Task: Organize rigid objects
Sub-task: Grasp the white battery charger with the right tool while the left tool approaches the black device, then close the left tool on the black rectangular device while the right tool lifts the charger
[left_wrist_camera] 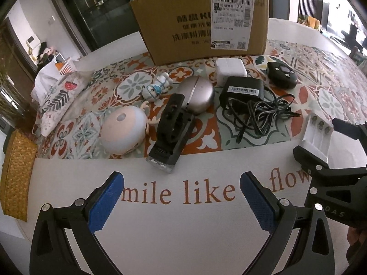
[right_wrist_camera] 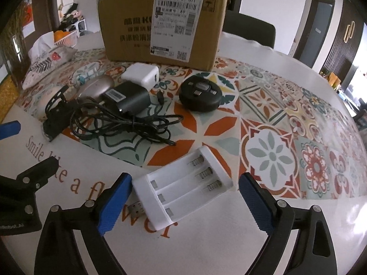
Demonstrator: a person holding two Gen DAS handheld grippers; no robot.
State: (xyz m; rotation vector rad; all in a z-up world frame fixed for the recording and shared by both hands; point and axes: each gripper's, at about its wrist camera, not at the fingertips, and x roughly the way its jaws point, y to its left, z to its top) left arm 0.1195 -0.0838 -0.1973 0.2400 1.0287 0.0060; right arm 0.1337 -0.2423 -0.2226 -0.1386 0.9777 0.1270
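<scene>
A cardboard box [left_wrist_camera: 201, 20] stands at the back of the table; it also shows in the right wrist view [right_wrist_camera: 160, 25]. In front lie a white charger cube [left_wrist_camera: 230, 70], a black power adapter with cable [left_wrist_camera: 245, 91], a round black case [left_wrist_camera: 282, 74], a silver dome [left_wrist_camera: 197, 95], a black clip tool [left_wrist_camera: 170, 130], a white round toy [left_wrist_camera: 123, 133] and a small figurine [left_wrist_camera: 156, 88]. A white battery holder [right_wrist_camera: 183, 188] lies between the jaws of my right gripper [right_wrist_camera: 183, 201], which is open and untouched by it. My left gripper [left_wrist_camera: 181, 197] is open and empty over bare table.
A patterned cloth [right_wrist_camera: 286, 123] covers the table, with a white strip bearing printed words along the front. A tissue pouch [left_wrist_camera: 57, 98] and a woven mat [left_wrist_camera: 16, 171] lie at the left. A dark chair [right_wrist_camera: 250, 31] stands behind the table.
</scene>
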